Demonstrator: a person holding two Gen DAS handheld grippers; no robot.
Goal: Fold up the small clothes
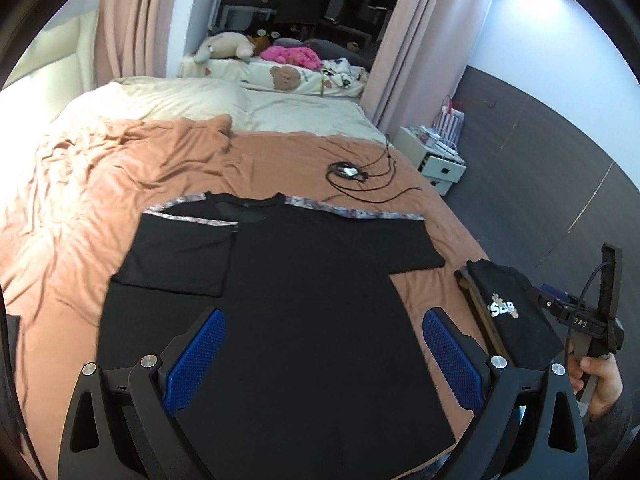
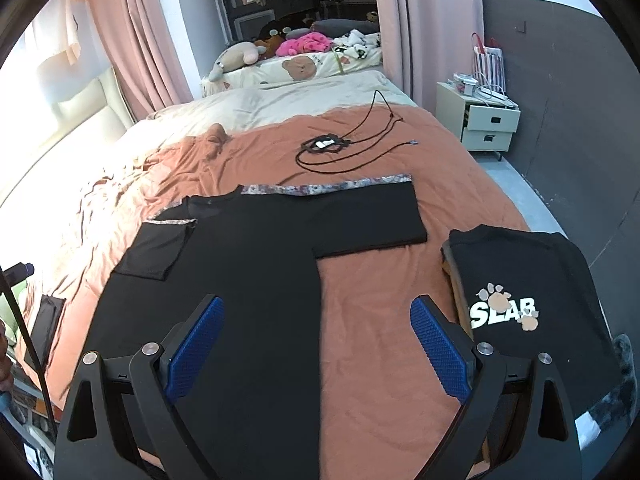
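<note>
A bed [image 2: 360,340] is covered by an orange sheet. A black shirt [image 2: 248,280] is spread in its middle, a folded shirt [image 2: 528,280] at the right edge. A black cable [image 2: 340,148] is laid near the pillows.

The flat black T-shirt with floral-print shoulder trim [image 1: 304,288] is matt, smooth cloth. Under it, the terracotta bed sheet [image 2: 380,340] is soft, wrinkled fabric. Both grippers' black frames look like matt plastic with shiny metal rivets, and their blue finger pads [image 1: 198,360] carry a rough, knurled texture.

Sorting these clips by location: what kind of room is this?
A bedroom, most likely: a large bed with pillows, a white nightstand beside it, and plush toys beyond.
</note>
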